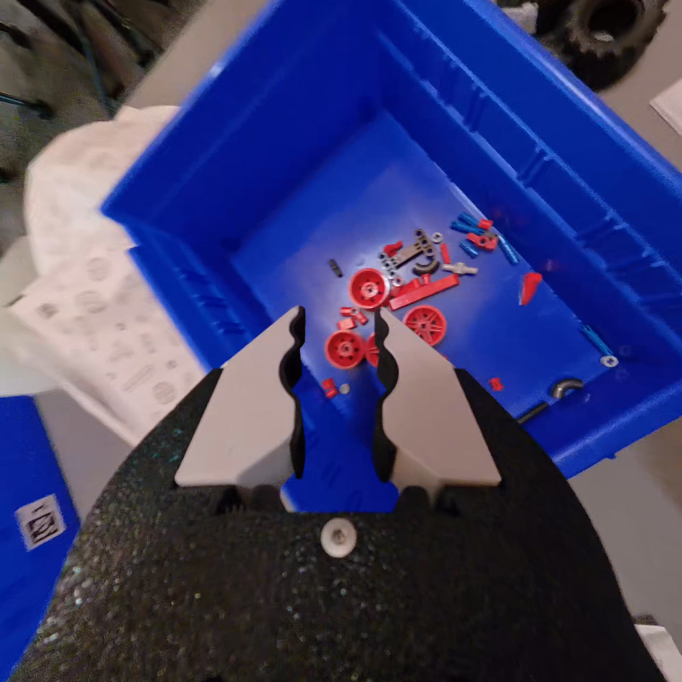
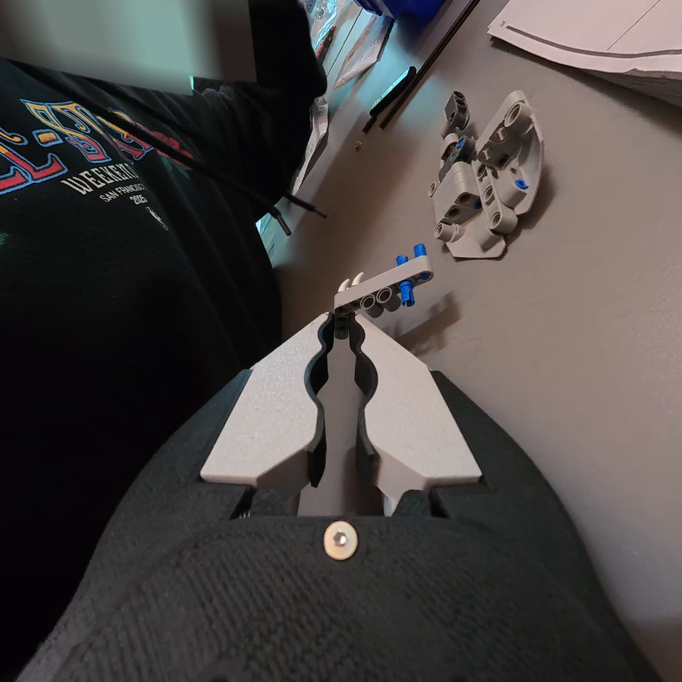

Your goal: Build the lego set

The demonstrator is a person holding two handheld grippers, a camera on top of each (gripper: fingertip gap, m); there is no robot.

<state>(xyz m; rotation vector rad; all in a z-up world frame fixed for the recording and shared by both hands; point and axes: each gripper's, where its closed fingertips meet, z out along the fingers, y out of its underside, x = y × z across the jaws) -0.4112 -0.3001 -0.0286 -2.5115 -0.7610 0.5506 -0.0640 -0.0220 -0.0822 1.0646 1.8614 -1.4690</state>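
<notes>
The left gripper (image 1: 339, 317) hung over the blue bin (image 1: 258, 155), fingers parted and nothing between them, tips aimed down at the loose parts on the bin floor. That pose read as a hunt for the next piece. Right under the tips lay the red wheels (image 1: 368, 288), with a long red beam (image 1: 424, 293) just beside them and a dark grey perforated plate (image 1: 409, 251) a little nearer the bin's far wall. Blue pins (image 1: 467, 225) sat bunched toward the bin's right wall. One wheel was half covered by the right finger, and the whole view was smeared, so the smallest bits were hard to name.

Over on the other side, the right gripper (image 2: 342, 321) was clamped on a small sub-assembly (image 2: 383, 284): a light grey beam with blue pins, pinched by a dark piece at its near end and held up off the grey table (image 2: 553, 406), probably to keep it ready for the incoming part. A larger grey built section (image 2: 487, 177) lay flat farther along the table, well apart. Papers (image 2: 590, 29) ran off the table's far corner, cut by the frame. A person's dark sweatshirt (image 2: 129, 258) filled the left, hiding whatever sat behind.
</notes>
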